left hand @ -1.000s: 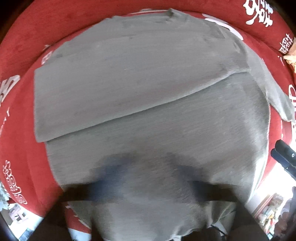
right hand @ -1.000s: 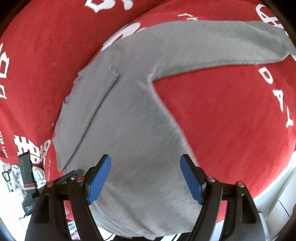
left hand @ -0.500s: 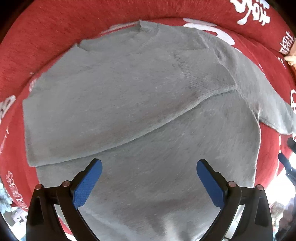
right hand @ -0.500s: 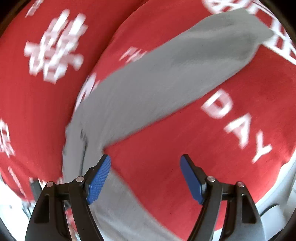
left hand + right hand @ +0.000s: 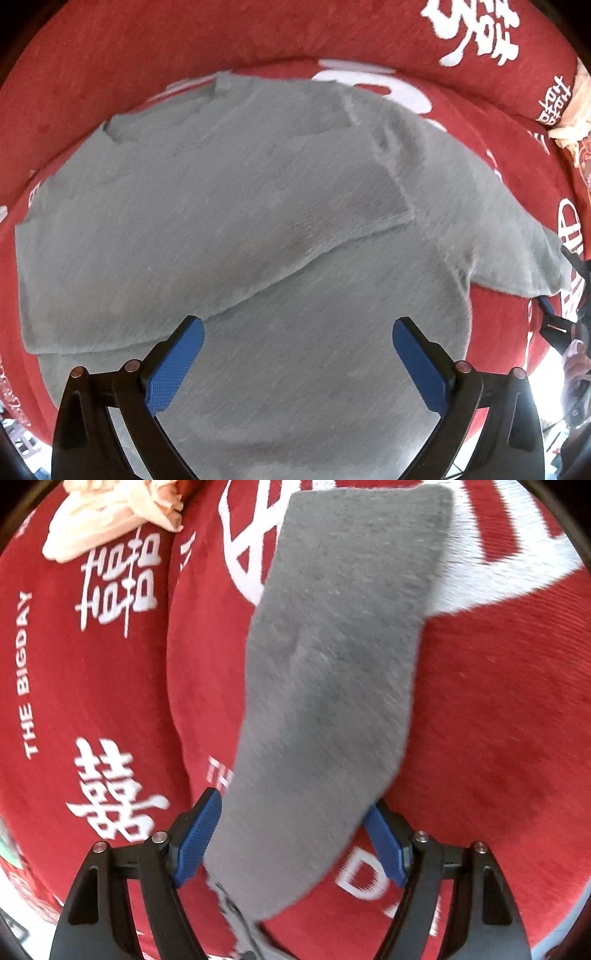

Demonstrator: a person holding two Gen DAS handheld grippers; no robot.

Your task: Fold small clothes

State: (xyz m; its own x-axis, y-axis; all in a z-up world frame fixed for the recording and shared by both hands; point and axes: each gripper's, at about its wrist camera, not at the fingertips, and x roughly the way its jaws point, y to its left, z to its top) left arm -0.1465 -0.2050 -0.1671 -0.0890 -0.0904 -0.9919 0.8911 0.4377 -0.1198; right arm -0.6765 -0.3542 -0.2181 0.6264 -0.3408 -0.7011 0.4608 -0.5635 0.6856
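- Left wrist view: the left gripper [image 5: 295, 363] points straight down over the lower body of the grey sweater [image 5: 229, 229], jaws spread wide with nothing between the blue pads [image 5: 173, 369].
- The sweater lies flat on the red blanket [image 5: 184, 44]. One sleeve is already folded across the chest, its cuff ending right of centre.
- The other sleeve [image 5: 498, 236] stretches out to the right, unfolded, and the right gripper [image 5: 550, 317] shows at that edge, close to its end.
- Right wrist view: that sleeve [image 5: 343, 657] runs from the near edge away toward its cuff at the far end, lying on the blanket's white lettering. The right gripper [image 5: 291, 834] has its jaws standing open. The sleeve passes between the pads, but they do not appear to press it (blur makes the contact hard to read).
- A crumpled peach cloth [image 5: 110, 513] sits far left, well apart from the sleeve.
- To do this step well, I judge the right jaws should close on both layers nearer the cuff, then carry the sleeve across the chest onto the folded one.
- The left gripper could press the body flat so the knit does not drag.
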